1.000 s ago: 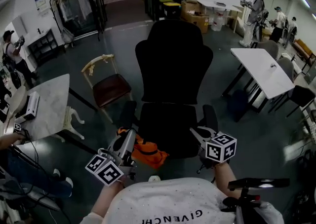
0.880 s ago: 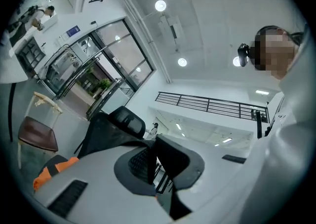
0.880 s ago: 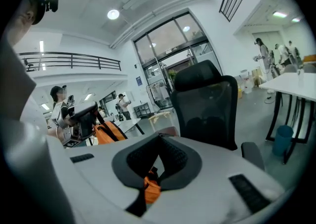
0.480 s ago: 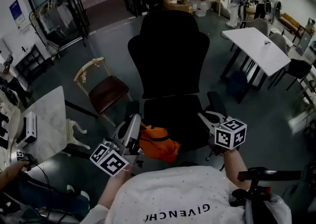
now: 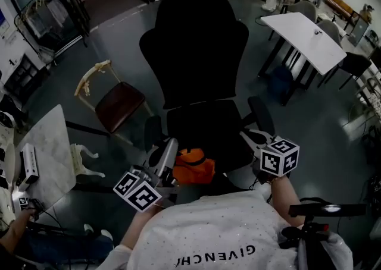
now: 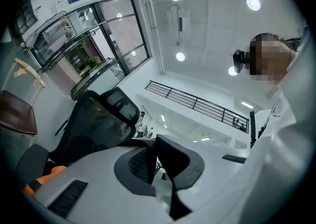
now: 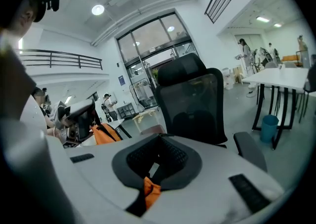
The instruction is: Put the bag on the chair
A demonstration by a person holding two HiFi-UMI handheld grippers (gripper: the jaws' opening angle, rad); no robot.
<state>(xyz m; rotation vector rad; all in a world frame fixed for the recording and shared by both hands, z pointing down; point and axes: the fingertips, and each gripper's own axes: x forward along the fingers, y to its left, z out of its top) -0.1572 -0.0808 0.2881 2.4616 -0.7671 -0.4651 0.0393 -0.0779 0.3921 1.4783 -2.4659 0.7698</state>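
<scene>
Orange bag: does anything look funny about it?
Yes. The orange bag slumps at the front edge of the black office chair seat, not squarely on it, and a scrap of its fabric is pinched in the right gripper.

The left gripper [image 5: 169,147] is covering the orange bag's [image 5: 195,168] left side at the office chair's [image 5: 199,60] seat front — the chair's base is hiding beneath that seat, and the pale table [image 5: 50,138] left of the chair is running off the picture's edge.
</scene>
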